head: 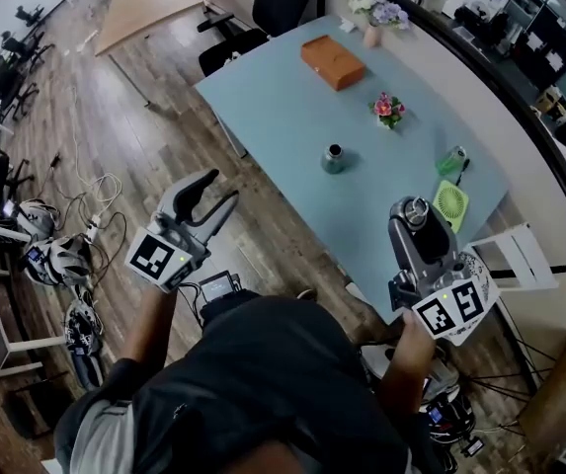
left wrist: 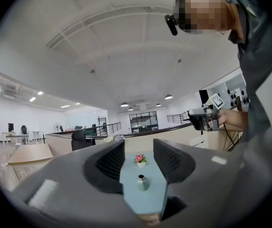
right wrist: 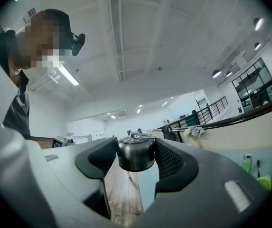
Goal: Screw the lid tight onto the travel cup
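While the right gripper [right wrist: 136,152] clamps the metal lid [right wrist: 136,160] and the left gripper [left wrist: 139,152] stands parted and empty, the travel cup [head: 334,157] sits upright on the table [head: 283,97], well apart from both: advise bracing it with the left, then seating the lid level before turning.

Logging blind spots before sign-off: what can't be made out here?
Travel cup threads: too small, head view and left gripper view.
Lid threads: right gripper view, jaws of the right gripper cover its sides; head view shows only its top.
Green items at table edge: too small, head view.
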Demonstrator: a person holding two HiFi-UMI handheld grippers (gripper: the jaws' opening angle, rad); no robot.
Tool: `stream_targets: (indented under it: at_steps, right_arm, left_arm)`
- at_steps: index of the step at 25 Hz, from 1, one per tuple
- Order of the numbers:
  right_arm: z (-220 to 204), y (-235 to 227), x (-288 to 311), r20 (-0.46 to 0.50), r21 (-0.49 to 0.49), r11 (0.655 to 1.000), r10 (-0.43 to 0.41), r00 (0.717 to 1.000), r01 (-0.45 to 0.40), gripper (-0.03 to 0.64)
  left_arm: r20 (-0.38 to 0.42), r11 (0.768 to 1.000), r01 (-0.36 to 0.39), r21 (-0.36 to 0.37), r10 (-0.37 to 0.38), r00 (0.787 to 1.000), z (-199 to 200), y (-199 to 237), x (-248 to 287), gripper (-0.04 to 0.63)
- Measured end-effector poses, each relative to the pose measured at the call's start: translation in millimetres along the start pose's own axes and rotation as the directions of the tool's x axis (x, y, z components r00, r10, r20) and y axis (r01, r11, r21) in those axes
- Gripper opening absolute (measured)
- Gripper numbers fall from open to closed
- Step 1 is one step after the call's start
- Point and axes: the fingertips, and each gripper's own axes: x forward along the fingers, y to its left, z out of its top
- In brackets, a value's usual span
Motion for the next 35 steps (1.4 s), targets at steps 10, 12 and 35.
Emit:
stream_targets:
  at_steps: [10, 12, 35]
  right_arm:
    - [-1, -26, 0, -0.007, -0.009, 0.995, -0.100, 0.995, 0.100, 0.255]
    - [0, -31, 2, -0.004, -0.019, 0.990, -0.143, 0.990, 0.143, 0.255]
    - [-16, -13, 132, 0.038, -0.044, 0.866, -0.498, 0.867, 0.499, 0.255]
  left_arm:
    - [0.020, 0.992, 0.124, -0.005, -0.124, 0.992, -2, 9, 62, 0.241]
    - [0.035, 0.986, 0.167, -0.006, -0.166, 0.985, -2, 16, 78, 0.241]
    - [0.147, 0.852, 0.524, -0.001, -0.518, 0.842, -28, 170, 205, 0.241]
